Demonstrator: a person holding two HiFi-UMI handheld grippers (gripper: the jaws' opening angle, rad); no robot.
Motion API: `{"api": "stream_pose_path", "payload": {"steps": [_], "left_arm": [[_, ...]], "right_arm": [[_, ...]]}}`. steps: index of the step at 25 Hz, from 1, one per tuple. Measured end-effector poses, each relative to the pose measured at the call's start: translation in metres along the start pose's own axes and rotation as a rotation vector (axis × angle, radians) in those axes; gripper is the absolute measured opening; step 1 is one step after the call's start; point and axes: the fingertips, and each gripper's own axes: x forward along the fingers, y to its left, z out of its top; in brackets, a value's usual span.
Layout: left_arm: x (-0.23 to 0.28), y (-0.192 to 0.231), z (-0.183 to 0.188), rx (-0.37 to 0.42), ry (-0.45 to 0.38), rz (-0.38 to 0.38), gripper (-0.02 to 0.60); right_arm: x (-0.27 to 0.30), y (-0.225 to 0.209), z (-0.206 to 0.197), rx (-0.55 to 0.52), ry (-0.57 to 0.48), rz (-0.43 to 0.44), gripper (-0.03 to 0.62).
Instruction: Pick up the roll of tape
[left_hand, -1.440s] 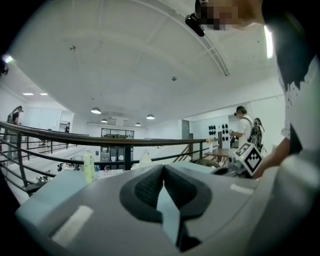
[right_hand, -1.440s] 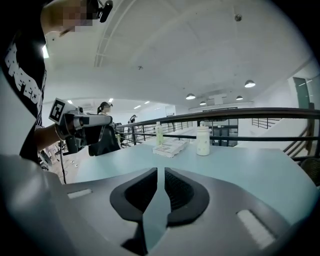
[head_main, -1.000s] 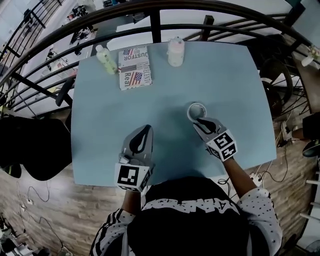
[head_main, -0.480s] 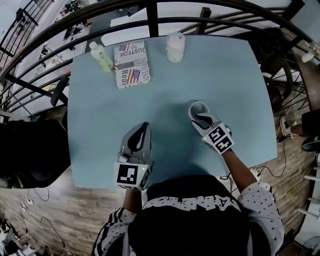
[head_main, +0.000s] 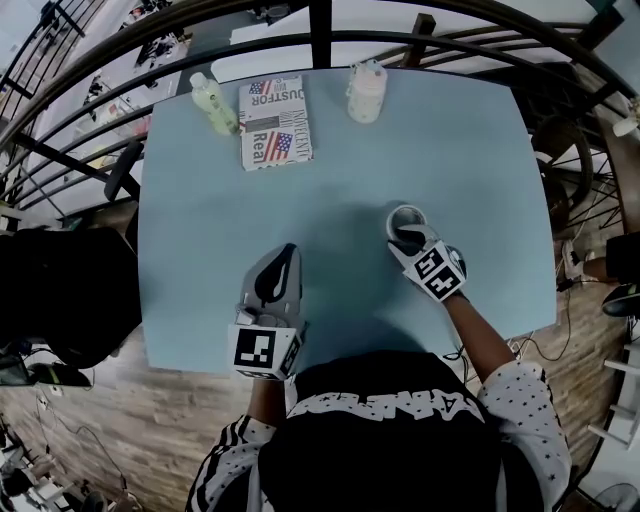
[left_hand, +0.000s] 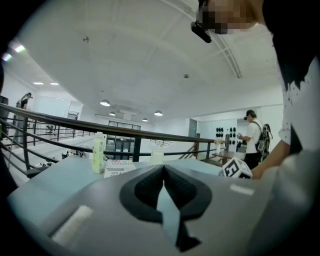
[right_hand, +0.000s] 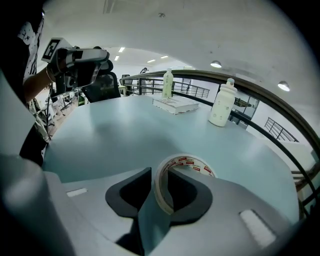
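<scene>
Roll of tape: the roll of tape (head_main: 397, 212) sits on the right half of the bench (head_main: 200, 230), well apart from the two bottles (head_main: 215, 103) and the newspaper (head_main: 275, 123) at the far edge.
Right hand-held gripper: the right hand-held gripper (head_main: 405, 237) has one jaw inside the ring and the other outside, and they are closed onto the roll's near wall.
Left hand-held gripper: the left hand-held gripper (head_main: 289, 252) has its jaws together with nothing in them, low over the bench near us.
Done: we judge that the reach and the grip are made.
Left: the lift remains, as the roll still seems to rest on the bench.
Change: a second ago the right tips were only at the near rim, and now one is inside the ring. The left hand-held gripper has not moved.
</scene>
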Motion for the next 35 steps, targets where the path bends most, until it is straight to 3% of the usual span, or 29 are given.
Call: {"api": "stream_pose_path", "payload": {"steps": [5,14,35], "left_arm": [[0.001,-0.003,0.000,0.016,-0.021,-0.001,0.000],[-0.010,-0.003,0.005,0.020,-0.034,0.000,0.000],[-0.036,-0.022,0.024,0.055,-0.061,-0.030,0.000]], "right_arm": [[-0.001,0.000,-0.002,-0.056,0.035,-0.006,0.078],[-0.006,0.006,0.002,-0.059,0.048,-0.023,0.052],[-0.061,0.030,0.045,-0.033,-0.110,-0.067,0.052]]}}
